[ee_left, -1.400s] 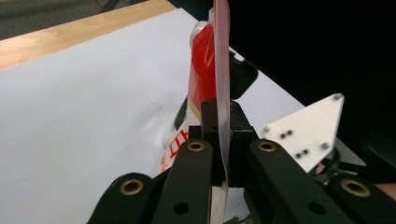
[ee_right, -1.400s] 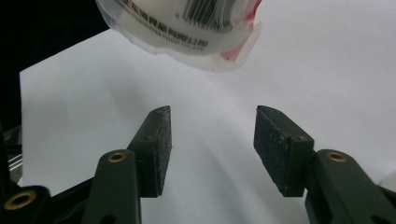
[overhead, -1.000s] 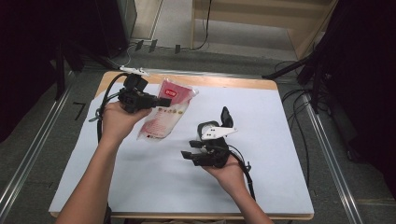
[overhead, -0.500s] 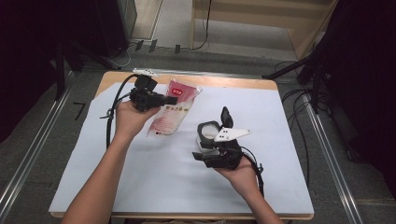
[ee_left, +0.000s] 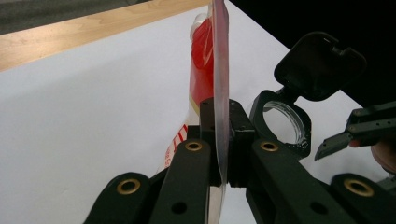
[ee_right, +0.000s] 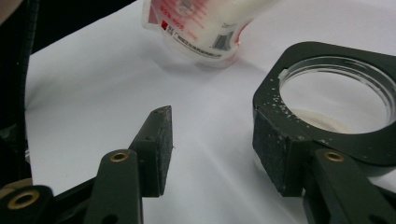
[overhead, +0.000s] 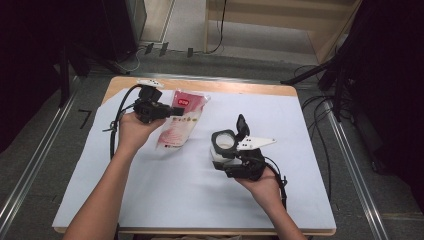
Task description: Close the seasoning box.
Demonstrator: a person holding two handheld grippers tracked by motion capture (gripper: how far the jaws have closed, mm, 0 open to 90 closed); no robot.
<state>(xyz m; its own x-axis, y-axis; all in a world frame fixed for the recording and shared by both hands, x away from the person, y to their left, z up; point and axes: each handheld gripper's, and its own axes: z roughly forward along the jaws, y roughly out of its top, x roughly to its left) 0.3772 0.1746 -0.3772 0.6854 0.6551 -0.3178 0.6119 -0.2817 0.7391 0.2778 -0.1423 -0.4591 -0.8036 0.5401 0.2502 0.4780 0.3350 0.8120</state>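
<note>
A red and white pouch (overhead: 181,121) lies slanted on the white sheet, one end lifted. My left gripper (overhead: 171,111) is shut on its thin edge (ee_left: 219,74), which stands upright between the jaws of the left gripper (ee_left: 219,135). A clear round container (overhead: 223,142) with a black collar and an open black flip lid (overhead: 241,125) stands mid-table. My right gripper (overhead: 222,160) is open just in front of it. In the right gripper view the right gripper (ee_right: 215,144) has bare sheet between its jaws, the container (ee_right: 268,100) lies past the right jaw, and the pouch (ee_right: 205,28) lies beyond.
The white sheet (overhead: 165,190) covers a wooden table whose far edge (overhead: 235,86) shows. Cables trail from both grippers. Metal rails (overhead: 35,160) run along the floor on both sides, and dark stands and cables (overhead: 325,100) sit to the right.
The left gripper has shifted a little to the right with the pouch held in it. The right hand has drifted right and nearer, its jaws still open by the container.
</note>
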